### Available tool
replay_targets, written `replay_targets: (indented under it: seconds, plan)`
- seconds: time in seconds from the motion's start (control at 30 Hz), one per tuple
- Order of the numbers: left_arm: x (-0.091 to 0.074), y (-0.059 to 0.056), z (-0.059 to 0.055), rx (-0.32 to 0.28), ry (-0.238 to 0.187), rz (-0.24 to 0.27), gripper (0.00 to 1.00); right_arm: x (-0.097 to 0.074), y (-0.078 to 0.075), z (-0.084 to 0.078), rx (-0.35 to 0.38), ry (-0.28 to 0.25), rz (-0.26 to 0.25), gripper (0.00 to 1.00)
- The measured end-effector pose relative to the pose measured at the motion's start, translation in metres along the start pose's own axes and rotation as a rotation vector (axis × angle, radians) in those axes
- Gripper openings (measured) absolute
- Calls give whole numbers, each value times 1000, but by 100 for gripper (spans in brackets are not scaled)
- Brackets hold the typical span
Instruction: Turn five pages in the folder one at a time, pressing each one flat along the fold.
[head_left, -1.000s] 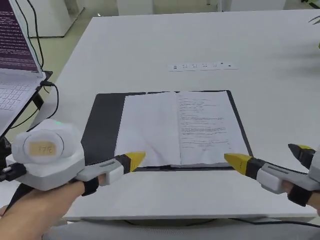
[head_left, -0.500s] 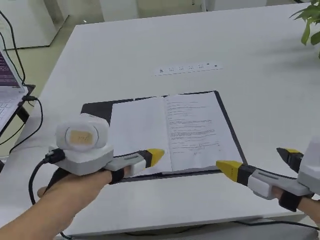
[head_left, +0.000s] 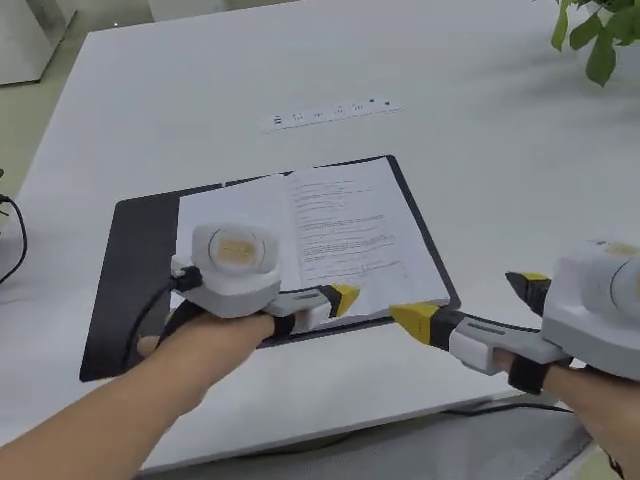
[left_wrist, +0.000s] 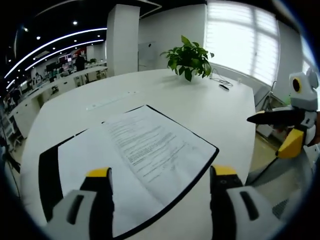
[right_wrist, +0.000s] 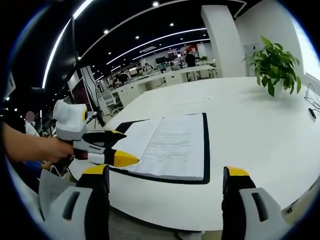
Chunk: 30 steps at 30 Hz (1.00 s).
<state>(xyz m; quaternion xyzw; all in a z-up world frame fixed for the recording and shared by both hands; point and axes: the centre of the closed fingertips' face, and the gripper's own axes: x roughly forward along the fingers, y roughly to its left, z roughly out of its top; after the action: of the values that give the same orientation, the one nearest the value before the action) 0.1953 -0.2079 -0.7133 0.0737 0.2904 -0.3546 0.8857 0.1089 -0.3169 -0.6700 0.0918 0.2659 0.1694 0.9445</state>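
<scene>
Black folder (head_left: 130, 260) lay open on the table (head_left: 480, 150). Left gripper (left_wrist: 161, 172) and right gripper (right_wrist: 165, 171) hovered at its near edge, jaws wide apart, empty.

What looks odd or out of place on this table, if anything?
Nothing stands out. The folder lies open and flat, pages tidy; the left gripper and right gripper, both open, hover at its near edge.
</scene>
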Motion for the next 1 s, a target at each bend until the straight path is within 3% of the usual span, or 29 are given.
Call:
replay_targets:
  seconds: [0.5,0.7,0.77,0.87,1.0]
  plan:
    - [63,-30,-11,13,33,-40,74,0,-12,-8,25,13,-7,91]
    - [83,-37,-11,-6,14,-31,72,1,-12,-13,39,16,-2,90]
    - [88,-41,-7,-30,-7,-31,73,2,-12,-15,40,21,-2,90]
    - [95,-45,-4,-20,-23,-17,72,1,-13,-16,48,19,-5,89]
    - [104,-42,-9,-42,-20,14,71,-1,-14,-16,66,15,-11,89]
